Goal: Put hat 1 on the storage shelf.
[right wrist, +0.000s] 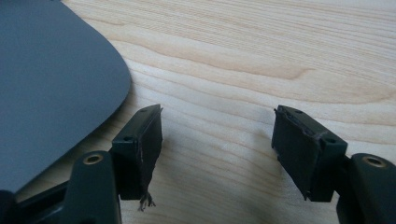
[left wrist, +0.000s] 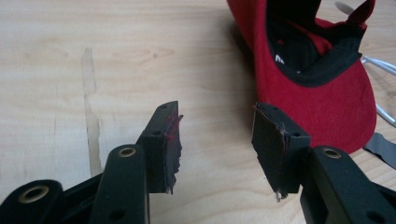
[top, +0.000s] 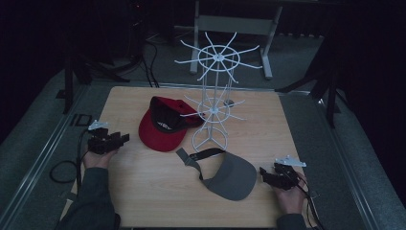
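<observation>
white wire rack point(top: 214, 103) stands mid-table; red cap point(top: 163, 124) lies just left of it, grey visor point(top: 230, 176) in front, left gripper point(top: 119, 139) far left, right gripper point(top: 265, 173) front-right, both empty.

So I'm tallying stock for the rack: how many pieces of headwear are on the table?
2. A red cap lies left of the white wire rack; a grey visor lies in front of it, toward the right. None hangs on the rack.

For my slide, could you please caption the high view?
Red cap and grey visor lie beside a white wire rack on a wooden table.
</observation>
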`<state>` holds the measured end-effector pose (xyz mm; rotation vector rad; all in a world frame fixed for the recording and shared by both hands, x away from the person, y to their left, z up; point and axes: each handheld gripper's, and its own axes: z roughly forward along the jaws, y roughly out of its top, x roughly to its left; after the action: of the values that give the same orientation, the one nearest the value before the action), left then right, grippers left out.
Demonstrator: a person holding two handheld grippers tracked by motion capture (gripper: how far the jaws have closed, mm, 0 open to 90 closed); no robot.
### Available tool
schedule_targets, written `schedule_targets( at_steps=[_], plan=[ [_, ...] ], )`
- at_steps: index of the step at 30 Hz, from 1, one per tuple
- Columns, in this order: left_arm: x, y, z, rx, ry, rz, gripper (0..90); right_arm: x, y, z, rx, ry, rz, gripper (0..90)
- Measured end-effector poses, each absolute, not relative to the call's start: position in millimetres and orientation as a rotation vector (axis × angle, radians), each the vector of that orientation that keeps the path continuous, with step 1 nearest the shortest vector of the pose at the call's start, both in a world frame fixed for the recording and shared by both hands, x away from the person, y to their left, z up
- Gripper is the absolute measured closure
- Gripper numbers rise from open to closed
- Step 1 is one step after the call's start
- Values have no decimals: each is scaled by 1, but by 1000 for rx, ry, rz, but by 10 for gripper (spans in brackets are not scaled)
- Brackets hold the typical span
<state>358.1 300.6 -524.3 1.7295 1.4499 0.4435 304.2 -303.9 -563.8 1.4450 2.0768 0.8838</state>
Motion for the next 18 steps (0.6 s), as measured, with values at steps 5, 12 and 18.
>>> schedule_targets(
  at_steps=[5, 12, 18],
  plan=[
    [370, 293, -513, 1777, 1421, 460, 585, 304, -304, -564, 1443, 2077, 885, 326],
    [385, 280, -505, 1817, 1389, 444, 682, 304, -304, -564, 1441, 2077, 886, 323],
    [398, 272, -506, 1860, 1387, 412, 732, 304, -303, -564, 1441, 2075, 887, 318]
  ],
)
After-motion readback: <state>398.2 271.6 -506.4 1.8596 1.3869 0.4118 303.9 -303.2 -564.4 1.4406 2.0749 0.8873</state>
